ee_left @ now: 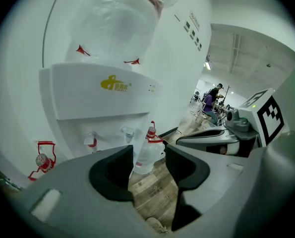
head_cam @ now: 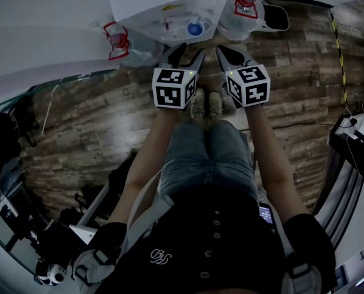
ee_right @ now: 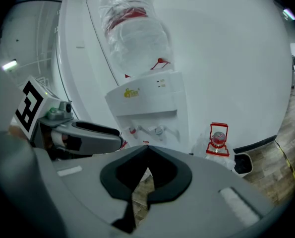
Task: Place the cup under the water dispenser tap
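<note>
No cup shows in any view. The white water dispenser [ee_left: 107, 98] stands straight ahead with a large bottle upside down on top, and its red tap [ee_left: 91, 142] and blue tap [ee_left: 127, 132] sit in the recess. In the right gripper view the dispenser [ee_right: 147, 100] and its taps [ee_right: 158, 130] are farther off. My left gripper [ee_left: 148, 162] has its jaws partly apart with nothing between them. My right gripper [ee_right: 147, 150] has its jaw tips touching and holds nothing. Both grippers, left [head_cam: 188, 57] and right [head_cam: 230, 52], are held side by side in front of the dispenser [head_cam: 169, 5].
A spare water bottle [ee_left: 148, 152] with a red handle stands on the wood floor right of the dispenser, another bottle [head_cam: 117, 41] on its left. A dark-rimmed bin [ee_right: 241, 163] sits by the wall. The person's feet [head_cam: 206, 106] stand close to the dispenser's base.
</note>
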Motion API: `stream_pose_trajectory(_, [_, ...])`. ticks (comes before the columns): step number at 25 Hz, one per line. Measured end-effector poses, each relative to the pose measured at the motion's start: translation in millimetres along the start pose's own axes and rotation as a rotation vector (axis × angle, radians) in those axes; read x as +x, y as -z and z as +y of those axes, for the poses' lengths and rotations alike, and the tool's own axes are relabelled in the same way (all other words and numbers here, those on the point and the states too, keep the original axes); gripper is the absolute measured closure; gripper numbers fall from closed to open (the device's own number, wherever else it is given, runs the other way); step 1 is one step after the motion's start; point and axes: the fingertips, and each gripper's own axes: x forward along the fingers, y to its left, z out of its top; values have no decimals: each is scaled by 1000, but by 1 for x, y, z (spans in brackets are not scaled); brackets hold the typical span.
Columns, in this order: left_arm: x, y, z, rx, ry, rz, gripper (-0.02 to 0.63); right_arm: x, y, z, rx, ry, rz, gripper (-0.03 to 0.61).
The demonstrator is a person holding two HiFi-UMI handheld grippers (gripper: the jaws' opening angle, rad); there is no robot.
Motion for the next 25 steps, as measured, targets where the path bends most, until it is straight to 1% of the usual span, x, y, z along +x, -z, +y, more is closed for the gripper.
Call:
stream_pose_trajectory(3, [-17,-11,-8,-1,17,-28,474,-9,-8,9,15,-8,-11,581])
stream_pose_trajectory(5, [-27,-21,-13,5,29,-51,549,-15,-14,12,22,-12,-15,581])
stream_pose_trajectory(7, [-34,-29,-20,6,63,-61,607,-22,-19,14,16,-14,-16,581])
stream_pose_trajectory(10, [-47,-34,-36,7,149,-60,612,-32,-25,23,-6,-27,-11,581])
stream_pose_trajectory(13, [-61,-39,-45,22,194,-62,612,-39,-31,36,-26,-45,-13,581])
stream_pose_trajectory(16, [-72,-44,-52,46,214,-76,612,-45,-38,46,-39,-64,-20,581])
stream_pose_trajectory(19, [-80,-48,-57,72,222,-73,612,-53,-43,51,-55,-71,-30,581])
stream_pose_trajectory(25, [-88,-55,-66,89,235,-69,612,-69,-49,62,-79,-80,-30,581])
